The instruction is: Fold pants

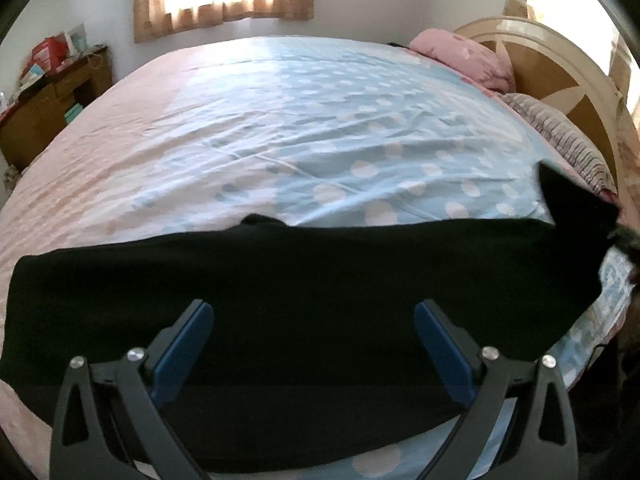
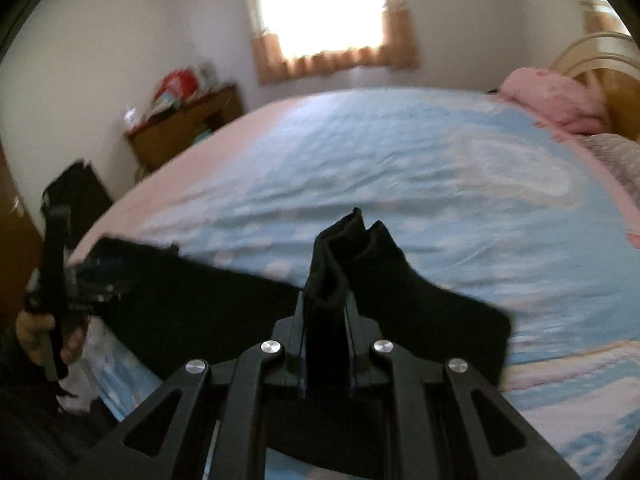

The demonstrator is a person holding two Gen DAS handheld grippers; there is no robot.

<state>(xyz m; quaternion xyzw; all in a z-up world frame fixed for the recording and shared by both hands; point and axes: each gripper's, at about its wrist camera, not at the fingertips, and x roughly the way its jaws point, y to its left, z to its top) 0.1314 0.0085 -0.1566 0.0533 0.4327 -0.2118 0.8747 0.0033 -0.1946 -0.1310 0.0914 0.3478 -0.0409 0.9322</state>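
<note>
1. Left wrist view: the left gripper (image 1: 314, 320) tilts downward over the black pants (image 1: 280, 280), jaws spread wide and holding nothing. The pants lie flat in a long band across the near edge of the bed (image 1: 280, 120); their right end rises off the sheet.
2. Right wrist view: the right gripper (image 2: 328, 304) has its jaws narrow, pinching a bunched fold of the pants (image 2: 420, 312) above the bed (image 2: 400, 180). A hand (image 2: 44, 340) holds the left gripper at the pants' left end. No writing is readable.
</note>
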